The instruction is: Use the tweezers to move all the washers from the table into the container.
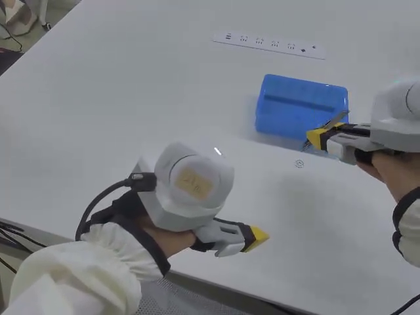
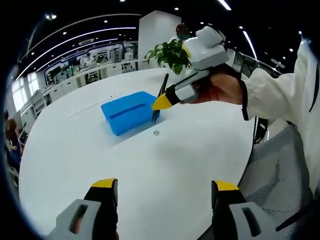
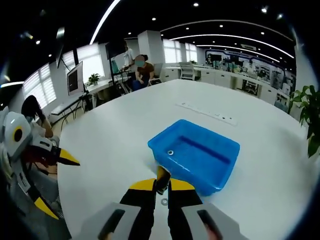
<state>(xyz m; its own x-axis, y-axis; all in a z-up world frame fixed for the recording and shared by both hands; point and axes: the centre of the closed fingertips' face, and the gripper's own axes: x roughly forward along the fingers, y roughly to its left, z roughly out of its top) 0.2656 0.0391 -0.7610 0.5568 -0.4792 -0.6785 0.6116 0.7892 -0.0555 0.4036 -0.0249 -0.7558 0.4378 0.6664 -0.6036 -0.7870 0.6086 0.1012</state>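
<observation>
Nearest the person, the left gripper hangs low over the white table with its jaws spread wide and nothing between them. It looks parked clear of the work so that it blocks neither the tweezers nor the sight line.

Farther out, the right gripper is clamped tight on the black tweezers, which slope down out of its yellow tips toward the table. I cannot tell whether the tweezer tips themselves are pinched.

Just under and slightly short of those tips lies a loose washer, flat on the table. Tweezers suit it, since something so thin gives broad jaws no edge to catch.

Just beyond the tips sits the blue container, close enough that each carry should be short. A second washer rests on its floor near the closer wall.

Well past the container, a power strip lies idle.

The count is two grippers, one pair of tweezers, one container, one power strip and two washers, one delivered and one waiting.
</observation>
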